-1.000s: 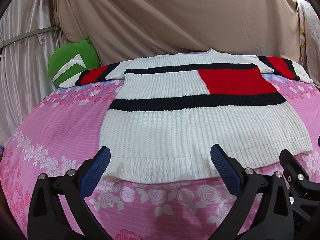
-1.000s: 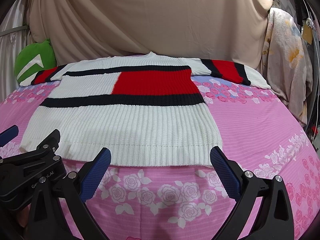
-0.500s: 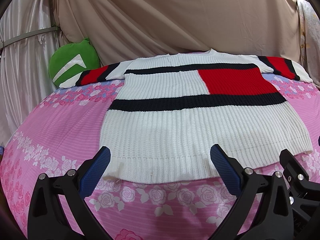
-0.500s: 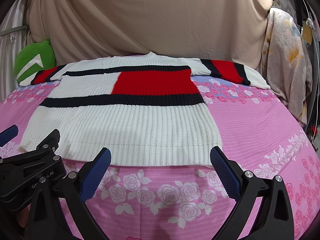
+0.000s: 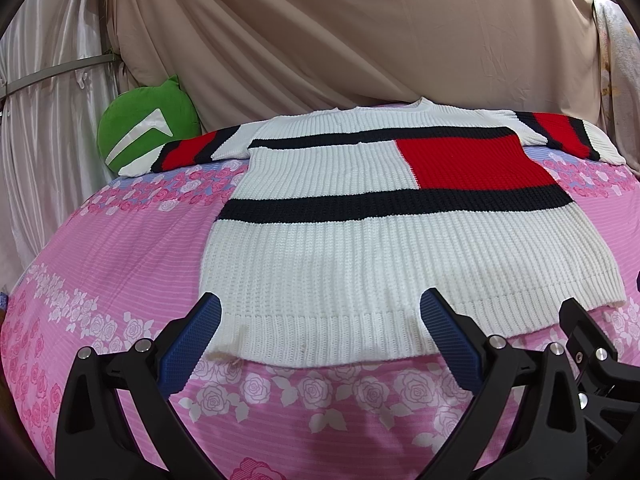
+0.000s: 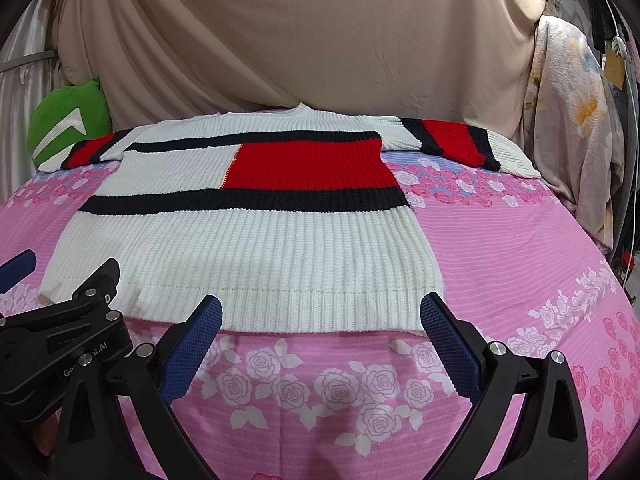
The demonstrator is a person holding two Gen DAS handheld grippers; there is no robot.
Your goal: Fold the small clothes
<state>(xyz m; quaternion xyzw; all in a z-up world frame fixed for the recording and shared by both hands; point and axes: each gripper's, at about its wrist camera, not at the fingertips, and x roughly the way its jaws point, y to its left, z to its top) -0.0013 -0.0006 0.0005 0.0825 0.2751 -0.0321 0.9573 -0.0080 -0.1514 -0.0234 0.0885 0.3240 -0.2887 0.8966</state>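
A white ribbed knit sweater (image 5: 320,248) with black stripes, a red block and red-striped sleeves lies flat and spread out on the pink floral bed sheet (image 5: 100,248). It also shows in the right wrist view (image 6: 248,256). My left gripper (image 5: 320,332) is open and empty, just in front of the sweater's hem near its left corner. My right gripper (image 6: 320,332) is open and empty, just in front of the hem near its right corner. The left gripper's body (image 6: 60,336) shows at the lower left of the right wrist view.
A green cushion (image 5: 144,124) sits at the back left by the left sleeve. Beige drapes (image 5: 320,40) hang behind the bed. A floral cloth (image 6: 572,140) hangs at the right edge. The pink sheet (image 6: 520,260) extends to the right of the sweater.
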